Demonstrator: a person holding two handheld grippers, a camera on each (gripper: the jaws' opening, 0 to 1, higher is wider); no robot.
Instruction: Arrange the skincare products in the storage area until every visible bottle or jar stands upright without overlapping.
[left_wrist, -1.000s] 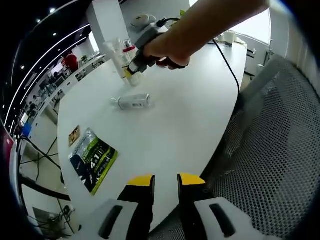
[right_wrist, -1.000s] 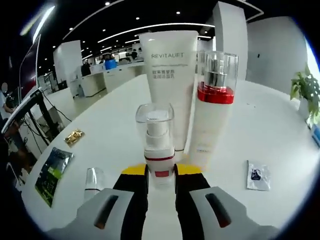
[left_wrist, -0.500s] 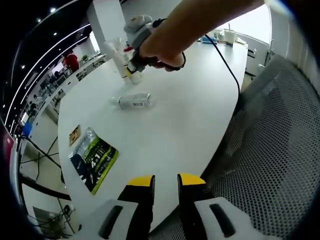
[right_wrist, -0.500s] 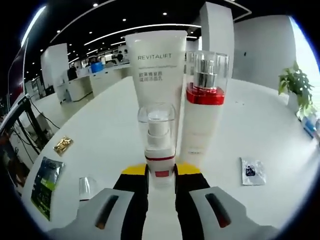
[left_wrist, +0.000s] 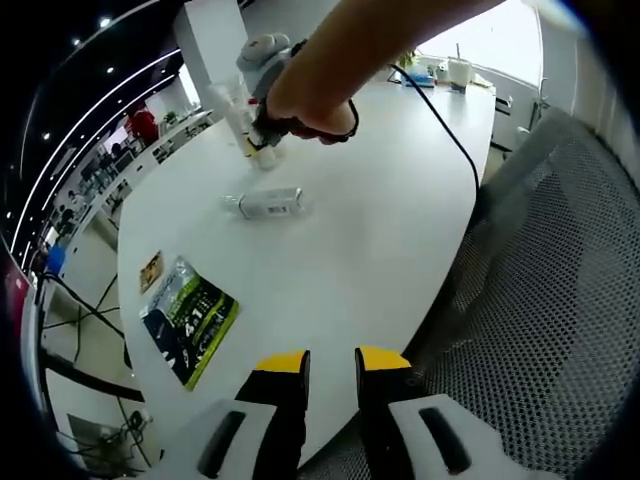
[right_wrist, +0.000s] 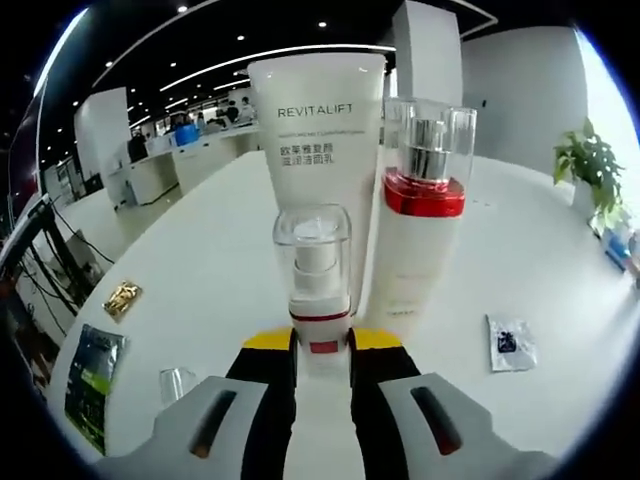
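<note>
Between the right tongs (right_wrist: 321, 345), small pump bottle (right_wrist: 313, 275) upright

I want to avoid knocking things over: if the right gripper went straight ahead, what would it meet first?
The right gripper, shut on the small pump bottle, would probably push it into the REVITALIFT tube standing just behind; depth is unclear.

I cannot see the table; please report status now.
Right tool shut on small pump bottle, upright beside Revitalift tube. Left tool open, idle. One bottle lying flat.
</note>
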